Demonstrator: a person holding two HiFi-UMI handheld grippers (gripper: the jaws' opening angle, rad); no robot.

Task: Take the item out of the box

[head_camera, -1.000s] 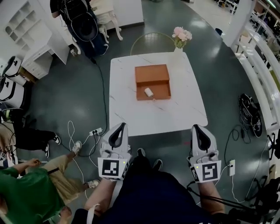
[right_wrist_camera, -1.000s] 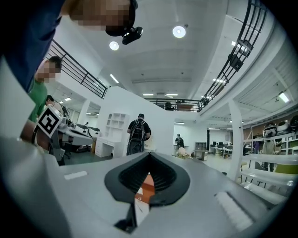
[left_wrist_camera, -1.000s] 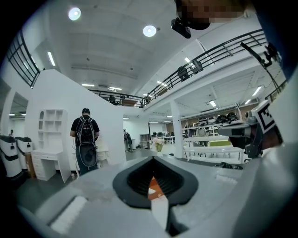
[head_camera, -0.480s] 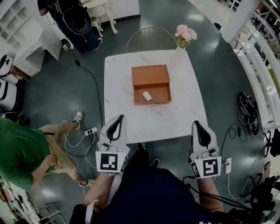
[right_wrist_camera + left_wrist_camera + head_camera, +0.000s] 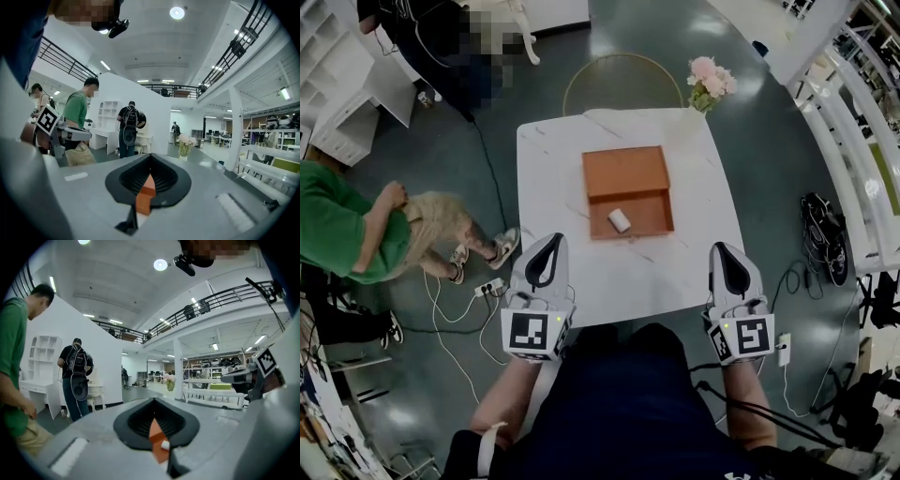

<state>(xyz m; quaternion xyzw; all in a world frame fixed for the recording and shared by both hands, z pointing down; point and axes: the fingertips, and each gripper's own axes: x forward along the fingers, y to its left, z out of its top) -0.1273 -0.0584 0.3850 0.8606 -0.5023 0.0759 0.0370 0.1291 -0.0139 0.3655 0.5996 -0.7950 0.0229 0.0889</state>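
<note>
In the head view, the left gripper and right gripper both hang clenched and empty over the near edge of the white marble-patterned square table. They are well apart from the small white rounded item, which lies in the tray of the open orange-brown wooden box. A reach with shut jaws would likely only shove the item against the box wall, and the loose white floor cables could snag a step. A vase of pink flowers stands at the table's far corner, with dark glossy floor all round. The left gripper view shows its 2 jaws together, with box and item glimpsed through the slit; a person in a green shirt stands close at the left and could be bumped. The right gripper view shows jaws pressed together on nothing, the box beyond, and a white shelf unit under a railed upper gallery.
</note>
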